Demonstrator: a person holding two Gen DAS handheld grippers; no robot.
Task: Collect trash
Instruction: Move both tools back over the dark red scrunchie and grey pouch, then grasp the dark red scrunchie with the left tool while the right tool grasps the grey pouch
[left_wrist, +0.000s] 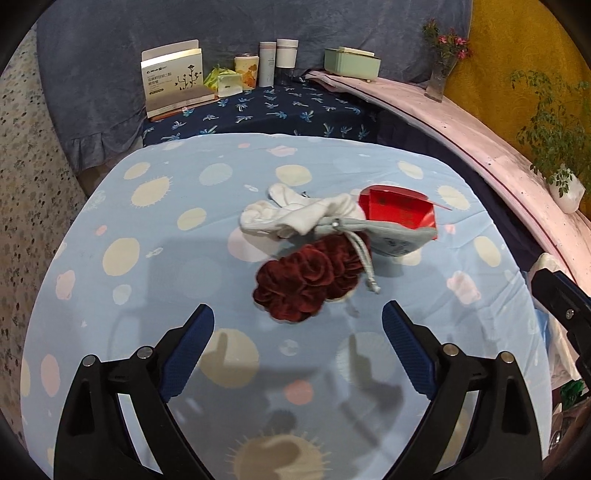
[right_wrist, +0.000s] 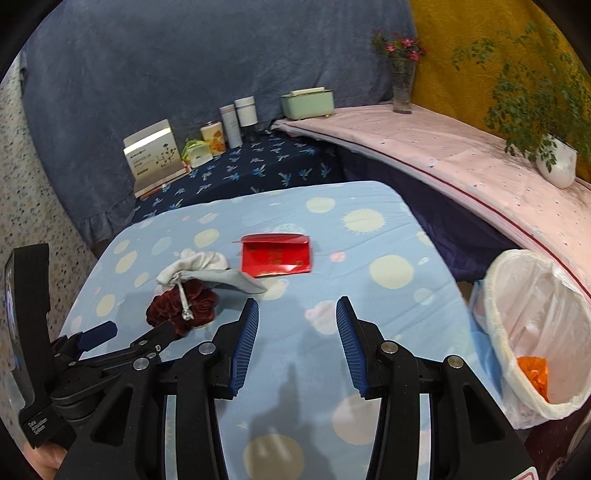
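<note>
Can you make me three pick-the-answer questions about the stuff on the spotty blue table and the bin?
1. Where does the trash bin stand?
A. On the table, in the middle
B. Beside the table's right edge, lower than the top
C. On the pink shelf by the vase

2. What colour is the velvet scrunchie?
A. Dark red
B. Bright green
C. Yellow

3. How do the left tongs stand?
A. Clamped on the red envelope
C. Clamped on the white sock
B. Open wide, holding nothing

Answers:
1. B: in the right wrist view the white-lined bin sits off the table's right edge, below the top.
2. A: the scrunchie is dark red, lying against the grey drawstring pouch.
3. B: both blue pads are far apart above the cloth, with the scrunchie just ahead and untouched; the red envelope and white sock lie farther off.
</note>
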